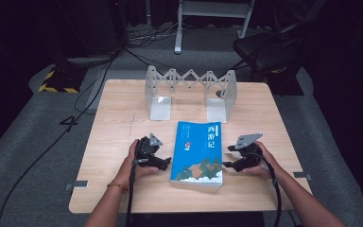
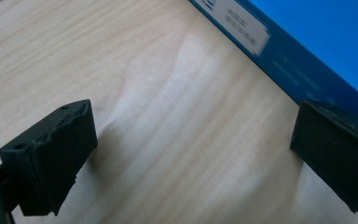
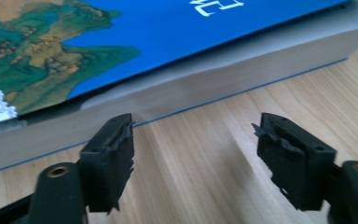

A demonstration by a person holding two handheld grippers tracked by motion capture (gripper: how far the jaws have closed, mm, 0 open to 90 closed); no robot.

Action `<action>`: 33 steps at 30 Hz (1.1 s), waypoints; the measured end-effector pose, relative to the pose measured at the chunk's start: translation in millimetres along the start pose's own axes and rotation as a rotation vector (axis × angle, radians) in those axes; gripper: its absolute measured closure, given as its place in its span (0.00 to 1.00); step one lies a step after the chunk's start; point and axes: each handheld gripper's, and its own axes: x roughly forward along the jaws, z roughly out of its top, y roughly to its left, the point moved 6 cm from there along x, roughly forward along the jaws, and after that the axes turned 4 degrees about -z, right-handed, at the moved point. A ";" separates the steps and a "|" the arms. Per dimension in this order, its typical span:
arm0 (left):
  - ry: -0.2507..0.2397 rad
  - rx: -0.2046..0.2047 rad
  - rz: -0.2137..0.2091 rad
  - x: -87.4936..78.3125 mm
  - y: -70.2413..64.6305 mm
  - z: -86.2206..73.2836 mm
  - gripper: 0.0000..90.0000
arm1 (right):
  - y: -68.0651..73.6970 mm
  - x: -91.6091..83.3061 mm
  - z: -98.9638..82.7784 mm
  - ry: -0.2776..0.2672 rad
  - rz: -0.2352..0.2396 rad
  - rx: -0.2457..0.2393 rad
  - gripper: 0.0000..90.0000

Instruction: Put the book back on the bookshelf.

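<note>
1. Lying flat near the middle of the pale wooden table (image 1: 123, 113) is a thick blue paperback book with a painted landscape on its cover (image 1: 198, 152), in front of a grey folding metal bookstand (image 1: 190, 92).
2. The left gripper (image 1: 165, 163) sits just beside the book's spine, jaws spread wide, gripping nothing.
3. The right gripper (image 1: 227, 164) faces the page edge, jaws apart with bare wood between; whether they touch the book seems doubtful.
</note>
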 end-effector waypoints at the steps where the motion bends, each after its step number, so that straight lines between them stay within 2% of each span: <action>1: 0.000 -0.005 0.004 4.0 3.8 5.1 0.01 | 2.2 1.0 0.9 -0.009 0.007 -0.001 0.30; 5: -0.005 -0.036 0.028 12.7 14.2 16.0 0.01 | 2.3 0.9 0.1 -0.016 0.010 0.001 0.30; 9: -0.013 -0.040 0.036 18.8 22.5 24.4 0.01 | 2.1 2.4 -1.3 -0.021 0.009 0.000 0.29; 12: -0.025 -0.046 0.036 22.2 26.1 30.1 0.08 | 1.6 2.1 -1.1 -0.030 0.010 -0.003 0.29; 16: -0.034 -0.034 0.027 30.1 23.9 39.9 0.11 | 2.7 -1.1 -3.1 -0.031 0.012 -0.008 0.29; 19: -0.043 -0.040 0.028 37.5 19.8 48.3 0.15 | 3.0 -3.2 -5.8 -0.029 0.021 -0.007 0.28; 22: -0.047 -0.015 0.015 44.3 14.5 56.9 0.20 | 4.3 -7.8 -12.5 -0.029 0.021 -0.006 0.27; 24: -0.046 -0.021 0.012 44.8 14.0 57.3 0.20 | 4.4 -9.2 -14.9 -0.026 0.024 0.008 0.28; 26: -0.044 -0.017 -0.002 43.2 12.9 54.9 0.19 | 3.0 -8.7 -16.0 -0.015 -0.003 0.017 0.29; 28: -0.039 0.016 -0.026 37.0 11.8 47.4 0.17 | 3.2 -8.2 -16.5 -0.017 0.005 0.025 0.29; 31: -0.034 0.033 -0.040 30.2 9.7 39.7 0.16 | 2.9 -8.6 -16.4 -0.025 0.004 0.038 0.29; 33: -0.016 0.071 -0.067 21.3 4.7 27.2 0.13 | 3.6 -8.8 -16.3 -0.020 -0.004 0.036 0.29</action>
